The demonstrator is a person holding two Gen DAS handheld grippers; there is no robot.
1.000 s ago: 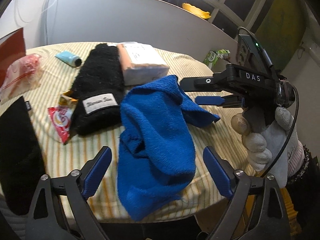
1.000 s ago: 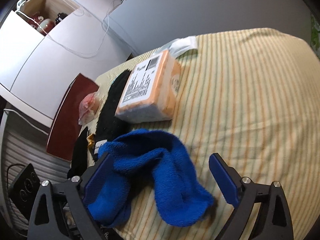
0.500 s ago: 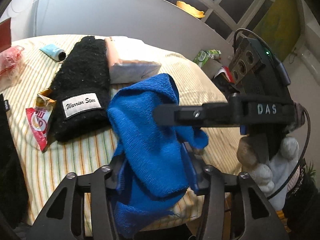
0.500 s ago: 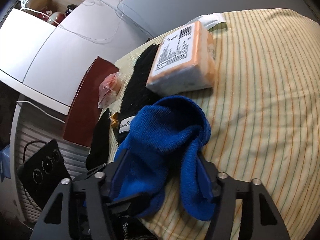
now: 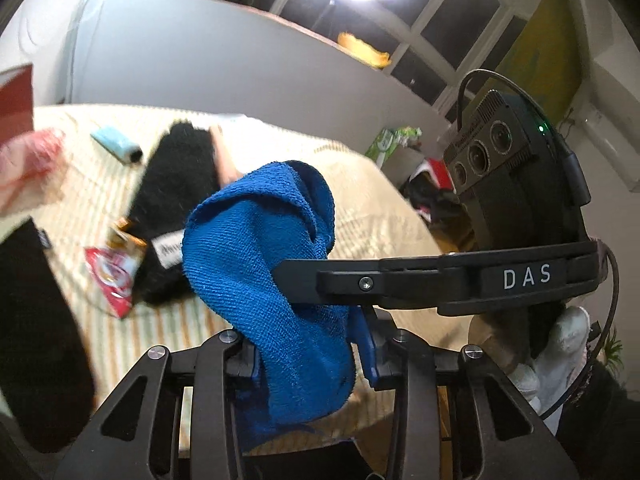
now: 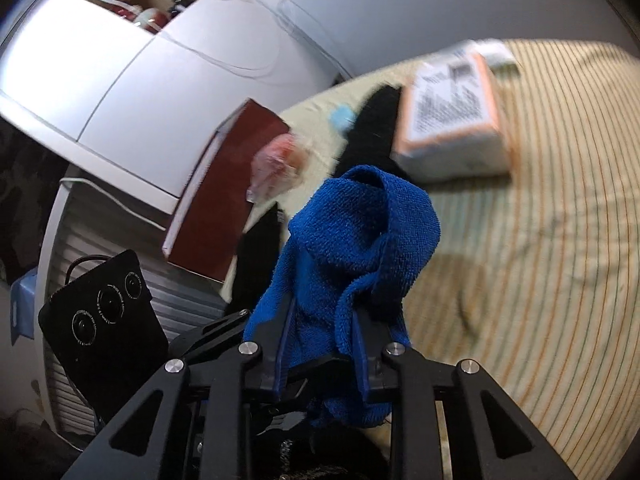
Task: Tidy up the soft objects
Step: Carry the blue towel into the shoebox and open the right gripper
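A blue terry towel (image 5: 264, 264) hangs bunched above the striped table, held by both grippers. My left gripper (image 5: 308, 356) is shut on its lower part. My right gripper (image 6: 320, 356) is shut on the same blue towel (image 6: 360, 248); its arm crosses the left wrist view from the right (image 5: 440, 280). A black fuzzy cloth (image 5: 176, 184) with a white label lies flat on the table behind the towel, and it also shows in the right wrist view (image 6: 372, 128).
An orange-edged wrapped package (image 6: 452, 120) lies beside the black cloth. A pale blue tube (image 5: 116, 146), a red snack packet (image 5: 112, 276) and a pink plastic bag (image 5: 28, 164) lie at the left. A dark red box (image 6: 224, 184) stands at the table's edge.
Both grippers closed on the blue towel and lifted it off the table; it now hangs bunched between them. The views are blurred with motion.
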